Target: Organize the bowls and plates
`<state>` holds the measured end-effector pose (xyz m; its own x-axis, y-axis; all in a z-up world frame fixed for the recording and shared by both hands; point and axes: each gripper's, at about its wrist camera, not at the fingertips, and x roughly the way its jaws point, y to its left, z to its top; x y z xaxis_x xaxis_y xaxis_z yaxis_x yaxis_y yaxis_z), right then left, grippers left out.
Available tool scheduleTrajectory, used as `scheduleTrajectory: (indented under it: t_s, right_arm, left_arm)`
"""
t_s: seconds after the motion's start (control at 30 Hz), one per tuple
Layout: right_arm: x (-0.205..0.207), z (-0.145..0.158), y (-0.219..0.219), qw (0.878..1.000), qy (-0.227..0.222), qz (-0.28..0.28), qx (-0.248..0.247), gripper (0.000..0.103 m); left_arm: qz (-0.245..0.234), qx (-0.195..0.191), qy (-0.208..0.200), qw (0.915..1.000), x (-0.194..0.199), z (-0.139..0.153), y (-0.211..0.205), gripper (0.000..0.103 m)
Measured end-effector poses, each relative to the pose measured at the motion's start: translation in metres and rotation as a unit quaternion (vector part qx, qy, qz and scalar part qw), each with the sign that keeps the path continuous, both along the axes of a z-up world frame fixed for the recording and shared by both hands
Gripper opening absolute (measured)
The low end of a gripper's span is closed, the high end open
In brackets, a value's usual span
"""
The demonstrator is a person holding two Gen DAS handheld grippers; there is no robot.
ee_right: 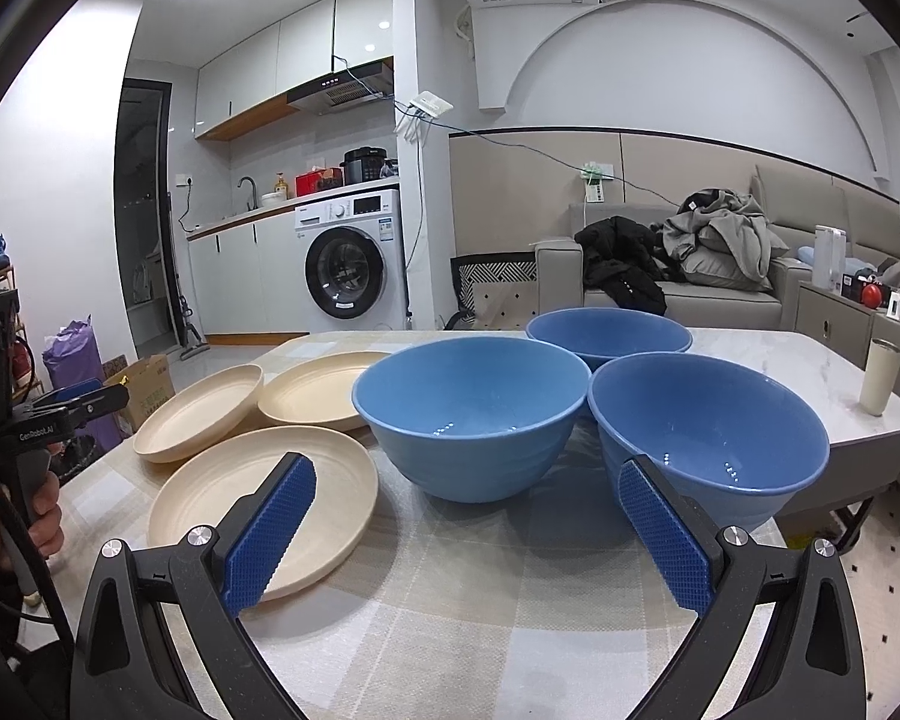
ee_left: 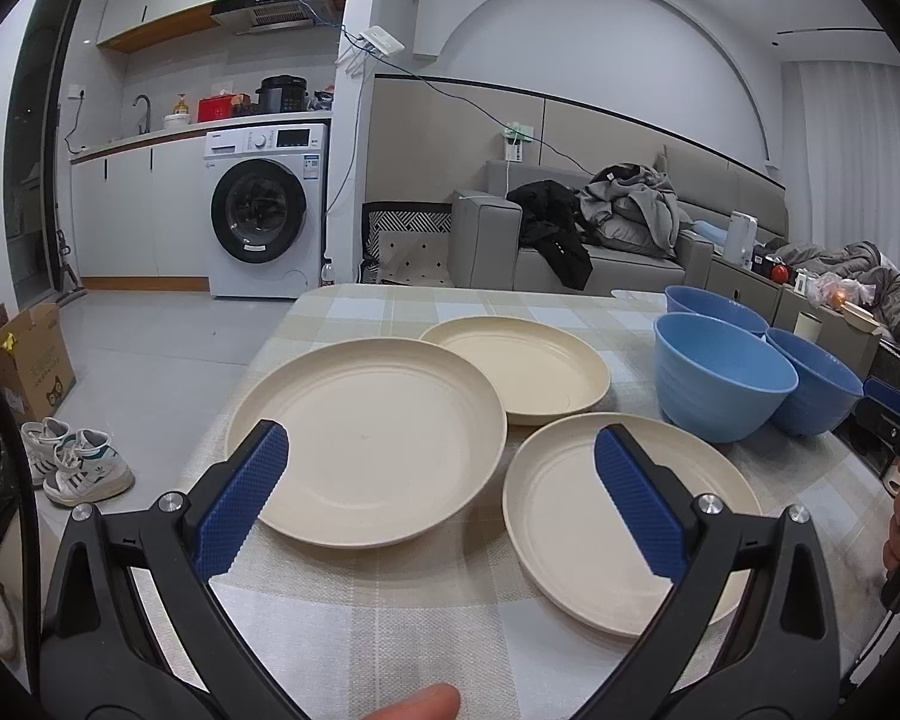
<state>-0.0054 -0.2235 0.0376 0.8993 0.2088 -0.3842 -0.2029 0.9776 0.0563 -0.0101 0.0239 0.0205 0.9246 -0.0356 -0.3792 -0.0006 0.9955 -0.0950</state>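
Observation:
Three cream plates lie on the checked tablecloth: a left plate (ee_left: pixel 366 441), a far plate (ee_left: pixel 519 375) and a near right plate (ee_left: pixel 576 516). Three blue bowls stand to their right: a near one (ee_left: pixel 720 375), a far one (ee_left: pixel 714 303) and a right one (ee_left: pixel 819 384). My left gripper (ee_left: pixel 441 444) is open above the near plates, holding nothing. In the right wrist view my right gripper (ee_right: pixel 468 486) is open in front of the middle bowl (ee_right: pixel 474 414) and the right bowl (ee_right: pixel 708 426); the near plate (ee_right: pixel 258 498) sits under its left finger.
A white cup (ee_right: pixel 881 375) stands at the table's right end. A grey sofa (ee_left: pixel 570 240) with clothes is behind the table. A washing machine (ee_left: pixel 267 213), a cardboard box (ee_left: pixel 27 360) and sneakers (ee_left: pixel 78 462) are on the floor side to the left.

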Motion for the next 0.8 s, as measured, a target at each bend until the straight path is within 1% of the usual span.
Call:
scheduleTrajectory:
  t_s: [0.2, 0.3, 0.43, 0.63, 0.8]
  right_arm:
    - [-0.002, 0.014, 0.009, 1.000, 0.002, 0.012, -0.008, 0.103]
    - [0.000, 0.021, 0.018, 1.000, 0.013, 0.017, -0.012, 0.103]
    - [0.004, 0.031, 0.029, 0.999, 0.020, 0.023, -0.015, 0.103]
    - [0.010, 0.045, 0.044, 0.998, 0.037, 0.046, -0.001, 0.103]
    - [0.015, 0.058, 0.059, 0.998, 0.038, 0.057, 0.007, 0.103]
  left_arm:
    - [0.016, -0.006, 0.006, 0.9998, -0.008, 0.016, 0.010, 0.102]
    - [0.020, -0.012, 0.014, 0.9996, -0.012, 0.024, 0.013, 0.102]
    - [0.028, -0.006, 0.035, 0.9990, -0.011, 0.032, 0.014, 0.102]
    - [0.035, 0.002, 0.048, 0.9982, -0.014, 0.048, 0.021, 0.102]
    - [0.041, -0.008, 0.052, 0.9978, -0.017, 0.057, 0.028, 0.102]
